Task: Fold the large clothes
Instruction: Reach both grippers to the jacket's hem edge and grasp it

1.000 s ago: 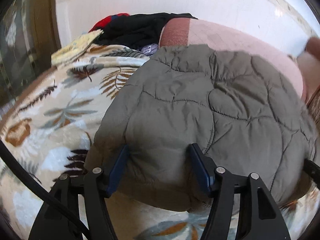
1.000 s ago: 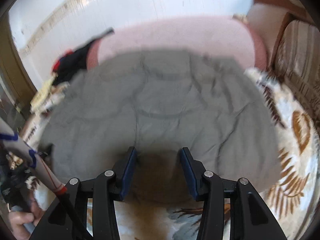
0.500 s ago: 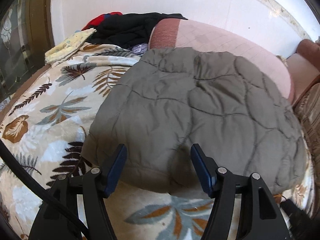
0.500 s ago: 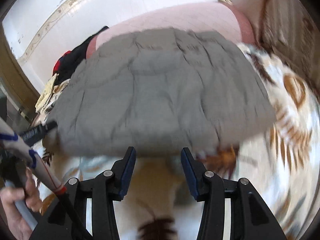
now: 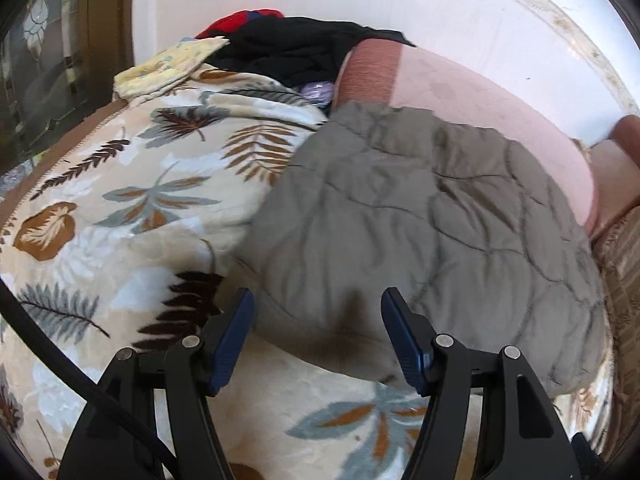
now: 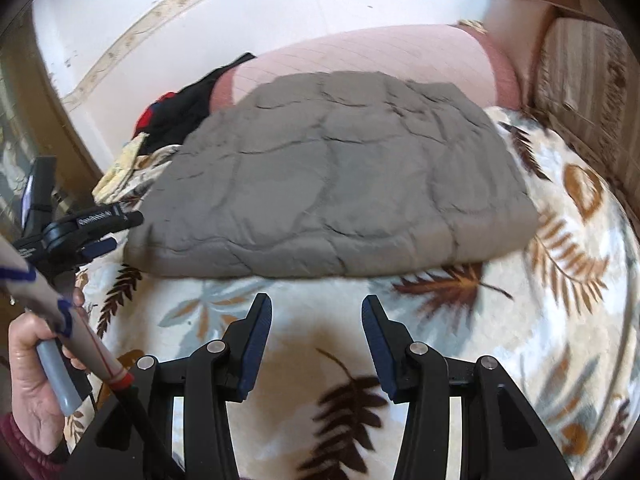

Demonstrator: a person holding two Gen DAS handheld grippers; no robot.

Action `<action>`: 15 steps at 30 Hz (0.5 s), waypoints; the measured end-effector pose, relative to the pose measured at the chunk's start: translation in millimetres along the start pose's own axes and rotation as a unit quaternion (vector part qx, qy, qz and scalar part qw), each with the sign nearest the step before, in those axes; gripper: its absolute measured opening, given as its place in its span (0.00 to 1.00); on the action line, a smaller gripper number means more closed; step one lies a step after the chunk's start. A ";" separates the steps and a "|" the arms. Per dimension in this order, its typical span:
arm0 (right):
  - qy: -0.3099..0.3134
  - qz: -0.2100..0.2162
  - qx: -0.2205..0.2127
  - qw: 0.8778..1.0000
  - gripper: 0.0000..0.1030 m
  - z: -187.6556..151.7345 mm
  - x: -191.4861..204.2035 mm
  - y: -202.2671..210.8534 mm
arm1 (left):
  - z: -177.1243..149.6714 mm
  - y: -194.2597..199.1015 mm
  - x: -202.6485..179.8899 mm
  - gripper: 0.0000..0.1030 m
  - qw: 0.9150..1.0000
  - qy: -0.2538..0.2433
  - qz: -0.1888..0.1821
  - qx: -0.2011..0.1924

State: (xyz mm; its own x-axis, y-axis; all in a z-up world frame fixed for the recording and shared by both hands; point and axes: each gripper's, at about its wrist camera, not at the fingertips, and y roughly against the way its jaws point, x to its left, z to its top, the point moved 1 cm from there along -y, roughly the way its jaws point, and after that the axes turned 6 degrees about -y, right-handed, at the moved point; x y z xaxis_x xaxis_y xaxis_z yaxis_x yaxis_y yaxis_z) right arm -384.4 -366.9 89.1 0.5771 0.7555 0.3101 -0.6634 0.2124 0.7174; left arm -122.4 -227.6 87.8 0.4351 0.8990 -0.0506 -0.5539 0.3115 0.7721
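Grey-olive quilted jacket [image 6: 332,176], folded into a broad, puffy rectangle with wavy stitch lines, flat on the leaf-print blanket [image 6: 460,320], its far edge against the pink cushion [image 6: 380,52]. Just beside the jacket's left far corner, a heap of black and red clothes [image 5: 292,48] and a pale yellow cloth [image 5: 168,68]. No containers anywhere around the jacket. Left gripper [image 5: 316,328] spread wide over the jacket's near left corner, gripping nothing. Right gripper [image 6: 316,332] likewise parted and empty, above bare blanket just short of the jacket's near edge. Seen from the right wrist, left gripper [image 6: 106,236] near the jacket's left edge, its handle in the left hand [image 6: 32,372]. Compared with a second ago, both grippers backed off: near edge then between the fingers, now free and settled.
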 end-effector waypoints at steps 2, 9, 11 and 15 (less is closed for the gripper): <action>0.012 0.000 -0.014 1.000 0.49 10.6 6.3 -11.3 | 1.4 -8.8 3.9 0.63 1.000 0.002 0.014 0.005; -0.021 0.008 -0.044 0.999 0.49 53.2 -19.8 -44.0 | 0.8 -36.9 3.3 0.69 0.999 -0.005 0.050 0.021; -0.029 0.008 -0.034 0.999 0.49 50.0 -32.7 -57.7 | 0.4 -39.1 -1.1 0.70 0.998 -0.018 0.062 0.015; -0.053 0.024 0.020 0.998 0.51 48.2 -45.4 -75.8 | 0.8 -40.2 -6.2 0.70 0.997 -0.027 0.075 0.007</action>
State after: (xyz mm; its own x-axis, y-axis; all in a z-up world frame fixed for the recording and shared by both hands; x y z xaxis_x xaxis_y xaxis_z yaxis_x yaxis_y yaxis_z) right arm -337.3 -447.2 50.7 0.5932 0.6939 0.4081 -0.6733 0.1499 0.7240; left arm -102.3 -246.0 57.6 0.3855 0.9173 0.0996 -0.6061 0.1704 0.7769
